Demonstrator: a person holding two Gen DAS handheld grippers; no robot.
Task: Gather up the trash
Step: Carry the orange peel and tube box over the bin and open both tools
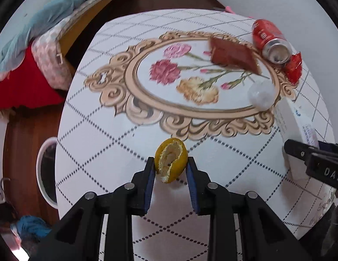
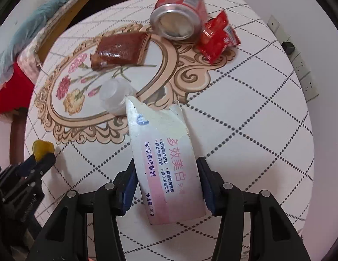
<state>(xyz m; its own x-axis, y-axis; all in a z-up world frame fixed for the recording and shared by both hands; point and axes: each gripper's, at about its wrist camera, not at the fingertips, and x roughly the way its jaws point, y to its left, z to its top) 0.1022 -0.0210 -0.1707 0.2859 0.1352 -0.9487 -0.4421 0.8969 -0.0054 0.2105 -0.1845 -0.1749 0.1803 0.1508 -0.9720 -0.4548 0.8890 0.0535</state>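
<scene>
My left gripper (image 1: pixel 170 163) is shut on a yellow citrus peel (image 1: pixel 170 159), held just above the round table (image 1: pixel 108 117). It also shows at the left of the right wrist view (image 2: pixel 41 148). My right gripper (image 2: pixel 166 178) is shut on a white and pink toothpaste box (image 2: pixel 166 163), whose torn far end points at the table's middle. The box shows at the right of the left wrist view (image 1: pixel 293 126). A red can (image 2: pixel 179 13) lies on its side at the far edge.
A red snack wrapper (image 2: pixel 219 37) lies right of the can. A brown packet (image 2: pixel 121 49) and a clear plastic cup (image 2: pixel 115 96) lie on the flower print. A white bin rim (image 1: pixel 43 169) stands on the floor left of the table. A bed (image 1: pixel 38 32) is at far left.
</scene>
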